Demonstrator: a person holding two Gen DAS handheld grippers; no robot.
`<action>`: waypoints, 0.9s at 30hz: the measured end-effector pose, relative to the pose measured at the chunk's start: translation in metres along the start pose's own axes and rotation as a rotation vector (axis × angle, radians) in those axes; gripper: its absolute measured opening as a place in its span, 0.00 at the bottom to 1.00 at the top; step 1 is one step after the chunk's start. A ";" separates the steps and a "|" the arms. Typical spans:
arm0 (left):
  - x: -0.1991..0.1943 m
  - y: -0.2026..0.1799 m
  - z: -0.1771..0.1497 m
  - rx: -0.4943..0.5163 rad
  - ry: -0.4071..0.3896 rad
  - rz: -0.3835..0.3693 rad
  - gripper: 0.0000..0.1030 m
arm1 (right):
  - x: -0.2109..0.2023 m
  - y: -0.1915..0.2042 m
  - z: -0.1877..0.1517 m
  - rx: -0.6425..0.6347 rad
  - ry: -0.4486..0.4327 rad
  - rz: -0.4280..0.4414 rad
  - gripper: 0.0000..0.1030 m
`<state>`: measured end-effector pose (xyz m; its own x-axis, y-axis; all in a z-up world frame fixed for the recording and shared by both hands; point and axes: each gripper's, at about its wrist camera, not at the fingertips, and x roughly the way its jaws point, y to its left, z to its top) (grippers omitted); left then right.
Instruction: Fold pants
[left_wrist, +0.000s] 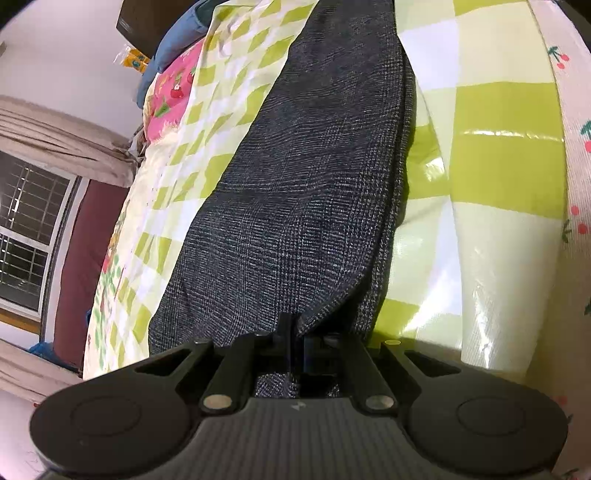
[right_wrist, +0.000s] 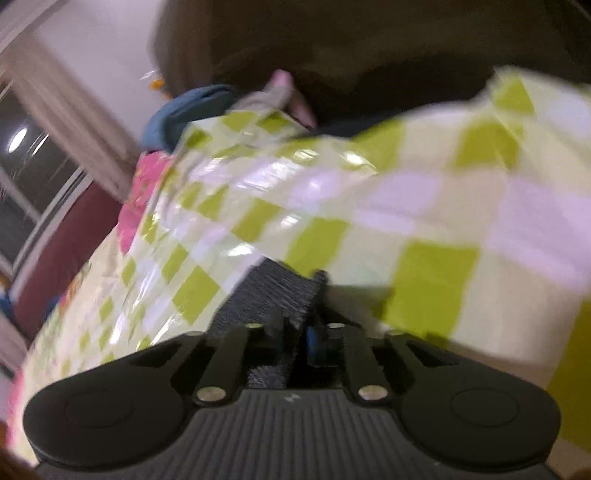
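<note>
Left wrist view: the left gripper (left_wrist: 295, 332), at 6 o'clock, has its fingers pressed together on an edge of the pants (left_wrist: 295, 177), pinching the dark grey woven cloth. From the grip the pants run as one long band toward 12 o'clock, lying on the checked green-and-white sheet (left_wrist: 498, 147) that covers the bed. A second layer of the same cloth shows along the band's 3 o'clock edge. A pink printed pillow (left_wrist: 170, 96) and a blue cushion (left_wrist: 173, 48) lie near 10 o'clock; a window (left_wrist: 26, 229) with a curtain (left_wrist: 55, 136) stands at 9 o'clock.

Right wrist view (motion-blurred): the right gripper (right_wrist: 299, 332), at 6 o'clock, pinches a small corner of the pants (right_wrist: 273, 295) between closed fingers. The checked sheet (right_wrist: 424, 206) fills the field from 9 to 3 o'clock, with a dark headboard (right_wrist: 332, 44) at 12 o'clock.
</note>
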<state>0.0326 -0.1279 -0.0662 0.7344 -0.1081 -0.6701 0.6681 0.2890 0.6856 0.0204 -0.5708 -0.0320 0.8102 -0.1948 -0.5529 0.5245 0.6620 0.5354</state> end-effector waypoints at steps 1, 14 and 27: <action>0.000 0.000 0.000 0.003 -0.002 -0.001 0.20 | -0.001 0.004 0.004 0.003 0.002 0.033 0.08; -0.001 -0.003 -0.001 0.010 -0.008 0.008 0.20 | 0.022 -0.026 -0.002 0.053 0.111 -0.026 0.07; -0.002 -0.005 -0.001 0.022 -0.008 0.015 0.20 | -0.004 -0.043 -0.013 0.191 0.101 0.010 0.29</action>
<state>0.0282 -0.1277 -0.0686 0.7454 -0.1111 -0.6573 0.6592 0.2696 0.7020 -0.0087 -0.5892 -0.0616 0.7902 -0.1094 -0.6031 0.5647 0.5125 0.6469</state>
